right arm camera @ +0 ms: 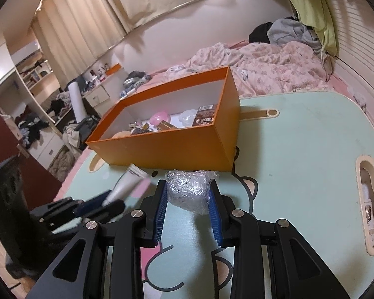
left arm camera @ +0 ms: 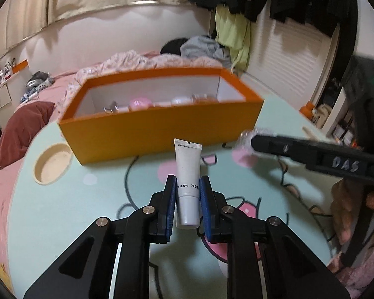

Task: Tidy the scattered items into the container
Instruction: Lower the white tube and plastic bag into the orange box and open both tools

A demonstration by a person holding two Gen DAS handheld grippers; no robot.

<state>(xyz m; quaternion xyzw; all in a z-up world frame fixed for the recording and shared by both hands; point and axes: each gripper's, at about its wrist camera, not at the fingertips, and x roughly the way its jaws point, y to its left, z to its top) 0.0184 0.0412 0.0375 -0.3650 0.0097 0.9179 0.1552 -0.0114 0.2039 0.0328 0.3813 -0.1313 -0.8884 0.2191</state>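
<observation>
1. Left gripper (left arm camera: 187, 186) is clamped on the white tube (left arm camera: 188, 174). The blue pads pinch it low down near the cap, and the crimped end sticks out ahead of the fingers toward the box (left arm camera: 162, 124). The tube looks just off the surface or barely resting on it, hard to tell which.

2. Right gripper (right arm camera: 188, 194) is squeezed around the bubble wrap wad (right arm camera: 189, 190). The wad sits between the fingertips and bulges out front, and the box wall is right ahead of it.

3. The orange box already has a bunch of small stuff inside, mostly toward the middle and one end. Both remaining items are on the near side of it, so I'd say this is the tail end of the job.

4. For the tube: lift first, then go forward. The near wall stands taller than the fingers are now, so clear the rim before you move over it. That long crimped end would clip the wall otherwise.

5. The grip is low on a slick tube, so it could pivot. Keep the wrist steady and don't swing it.

6. The two grippers are close together. I'd send one in at a time, each to its own side of the box.

7. Let go only once the tips are past the rim and down inside, so nothing bounces out.
</observation>
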